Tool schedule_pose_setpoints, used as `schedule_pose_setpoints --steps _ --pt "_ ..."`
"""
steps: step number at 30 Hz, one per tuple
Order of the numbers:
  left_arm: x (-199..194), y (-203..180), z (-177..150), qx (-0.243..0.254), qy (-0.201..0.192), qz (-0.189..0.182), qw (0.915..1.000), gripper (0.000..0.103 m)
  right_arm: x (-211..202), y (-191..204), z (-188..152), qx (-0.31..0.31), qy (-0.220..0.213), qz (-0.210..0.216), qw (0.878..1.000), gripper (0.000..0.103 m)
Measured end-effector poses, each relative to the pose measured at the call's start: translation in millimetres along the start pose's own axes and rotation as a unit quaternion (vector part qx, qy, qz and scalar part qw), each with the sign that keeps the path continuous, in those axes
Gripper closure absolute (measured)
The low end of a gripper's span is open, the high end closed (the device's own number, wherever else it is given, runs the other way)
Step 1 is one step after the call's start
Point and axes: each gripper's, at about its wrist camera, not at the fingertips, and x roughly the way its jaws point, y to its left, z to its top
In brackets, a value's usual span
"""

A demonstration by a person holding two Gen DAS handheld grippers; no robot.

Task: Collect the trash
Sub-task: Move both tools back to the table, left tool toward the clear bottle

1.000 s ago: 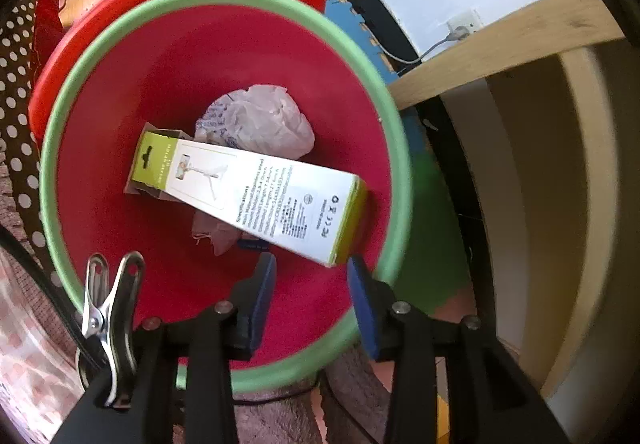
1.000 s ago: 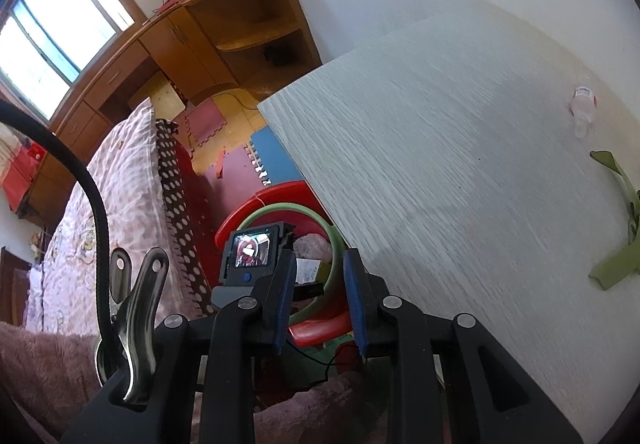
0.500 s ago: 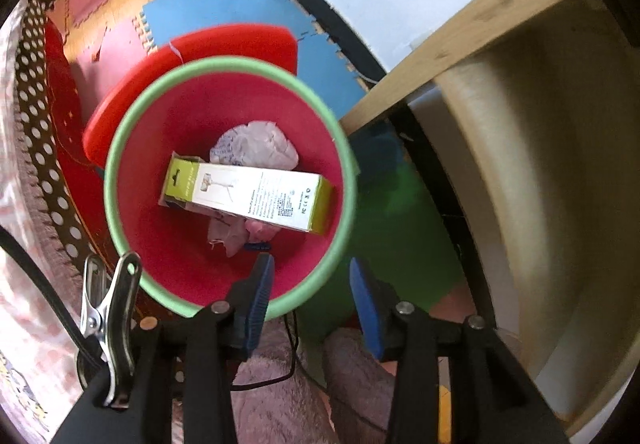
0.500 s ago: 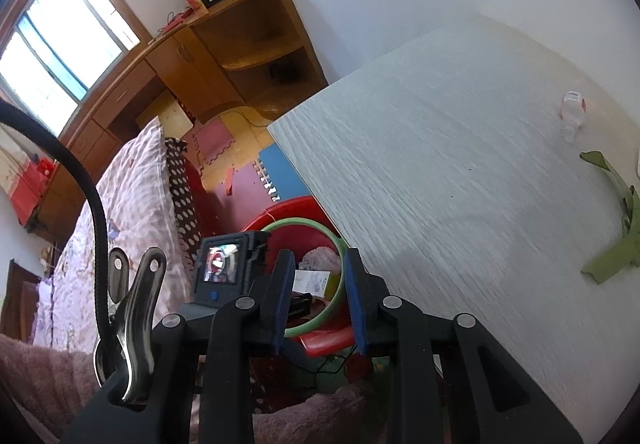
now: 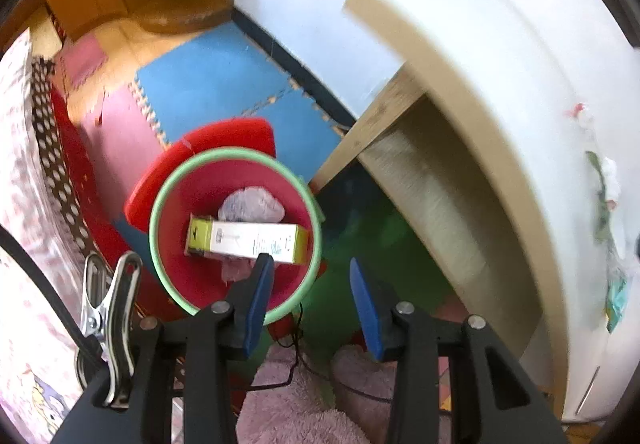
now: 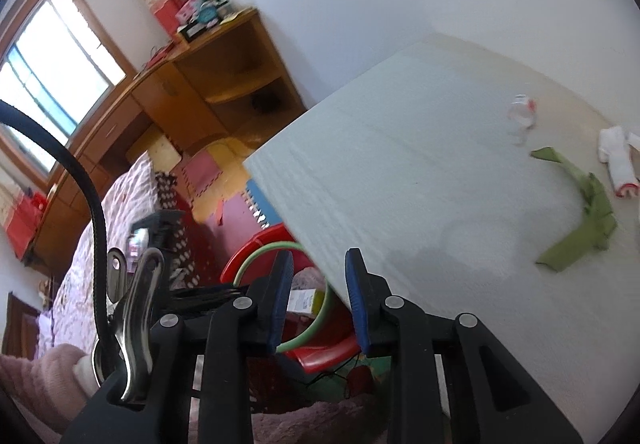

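Below the left gripper (image 5: 310, 278), well beneath its blue fingertips (image 5: 262, 284), a red bin with a green rim (image 5: 236, 230) is standing on the foam floor mats (image 5: 216, 84). A white and yellow-green carton (image 5: 248, 240) is lying flat inside it, across a crumpled wad of paper (image 5: 252, 206). The left jaws are standing apart with nothing between them, so this claw is gripping nothing; only floor and a pink fuzzy fabric (image 5: 304, 404) are showing in the gap.

Ahead of the right gripper (image 6: 318, 284) and off to its right side, a pale tabletop (image 6: 440, 204) is stretching away. Scattered at its far end, well apart from the claw, are a crushed clear bottle (image 6: 520, 116), a strip of green material (image 6: 580, 220) and a white rolled item with red trim (image 6: 618, 160). The right jaws are also parted and pressing on nothing. Through the gap between them, the same bin (image 6: 320, 324) is peeking out below the table's near edge, with the carton (image 6: 306, 302) partly visible inside. To the left of this claw, a black device (image 6: 160, 228) is sitting blurred over the bedspread (image 6: 100, 236).
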Motion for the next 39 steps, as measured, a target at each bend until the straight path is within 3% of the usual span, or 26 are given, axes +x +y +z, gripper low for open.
schedule_pose_setpoints --steps 8,18,25,39 --pt "-50.2 -21.9 14.4 0.031 -0.035 -0.001 0.9989 0.061 -28.4 -38.2 -2.0 0.05 -0.027 -0.032 0.998 0.074" --pt "-90.9 -90.9 35.0 0.094 -0.066 -0.027 0.993 0.061 -54.3 -84.2 1.6 0.076 -0.043 -0.083 0.993 0.068" --pt "-93.5 -144.3 54.3 0.128 -0.081 -0.049 0.9873 0.061 -63.6 -118.5 9.4 0.092 -0.046 -0.112 0.988 0.064" --pt "-76.2 -257.8 78.4 0.215 -0.086 -0.061 0.971 0.061 -60.6 -167.2 9.2 0.122 -0.034 -0.125 0.984 0.062"
